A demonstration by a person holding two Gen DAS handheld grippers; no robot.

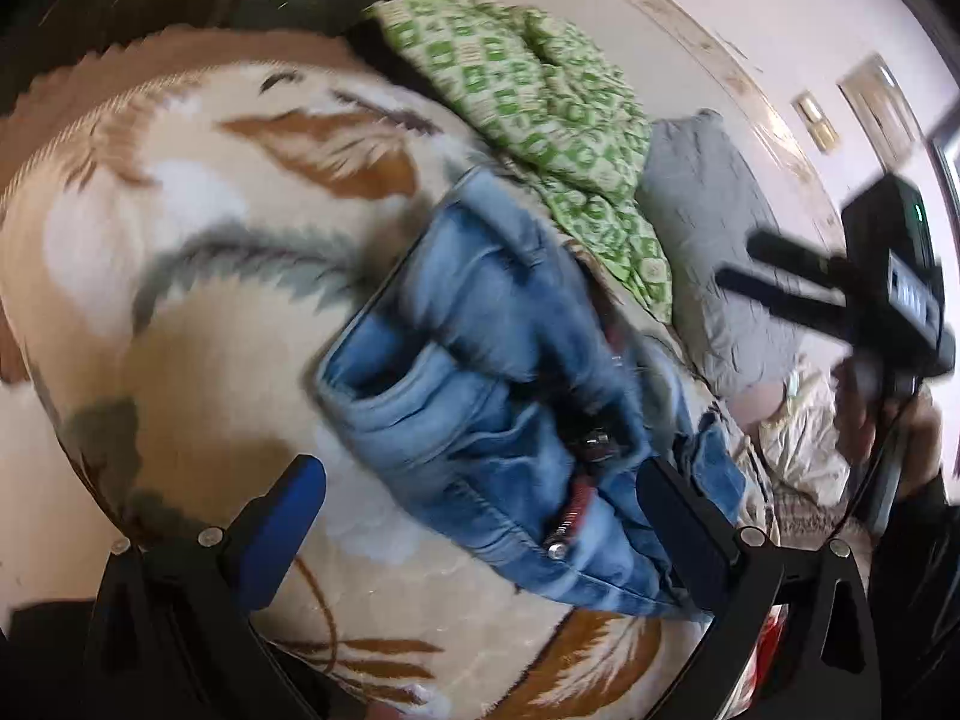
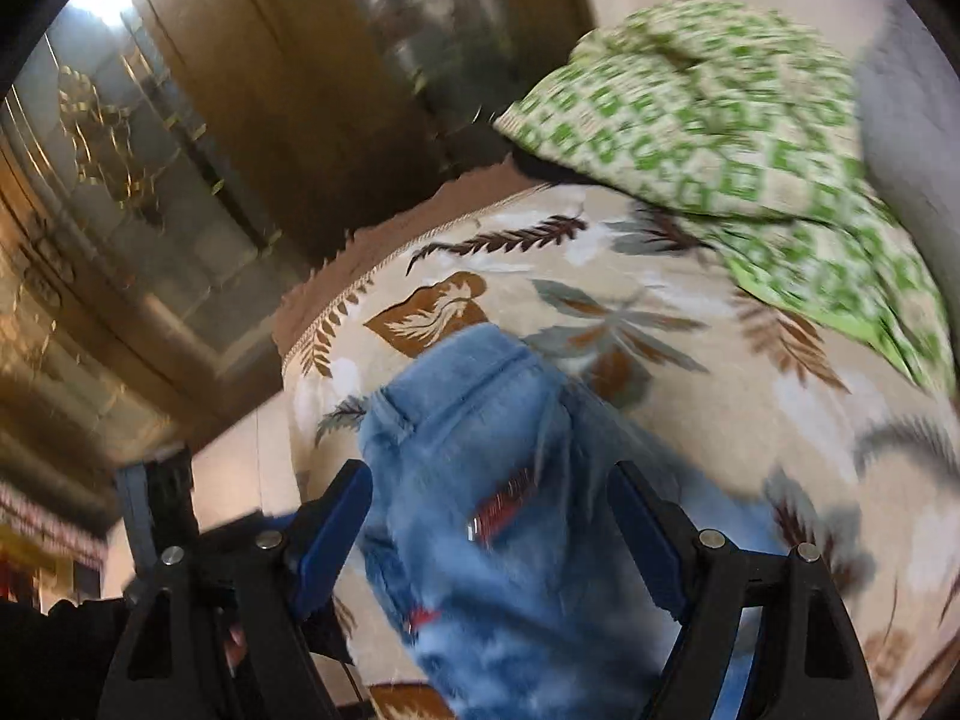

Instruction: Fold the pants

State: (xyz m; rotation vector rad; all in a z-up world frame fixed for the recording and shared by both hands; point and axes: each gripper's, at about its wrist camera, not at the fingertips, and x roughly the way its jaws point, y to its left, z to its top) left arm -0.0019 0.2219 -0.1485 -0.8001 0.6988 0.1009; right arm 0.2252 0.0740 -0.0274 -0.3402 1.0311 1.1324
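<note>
Crumpled blue jeans [image 1: 480, 372] lie on a cream blanket with a leaf print [image 1: 198, 276], showing a metal button and a red inner patch. My left gripper [image 1: 480, 510] stands open low over their near end. Its right finger [image 1: 678, 510] is against the denim and its left finger is over bare blanket. My right gripper [image 1: 735, 264] is in the air at the right, held by a hand. In the right wrist view, which is blurred, the jeans [image 2: 480, 450] fill the gap of the open right gripper [image 2: 486, 498], and neither pad presses them.
A green checked cloth [image 1: 540, 108] and a grey pillow [image 1: 708, 252] lie beyond the jeans, against a pale wall. The blanket's fringed edge [image 2: 360, 276] drops toward a dark wooden wardrobe with glass doors [image 2: 150, 180].
</note>
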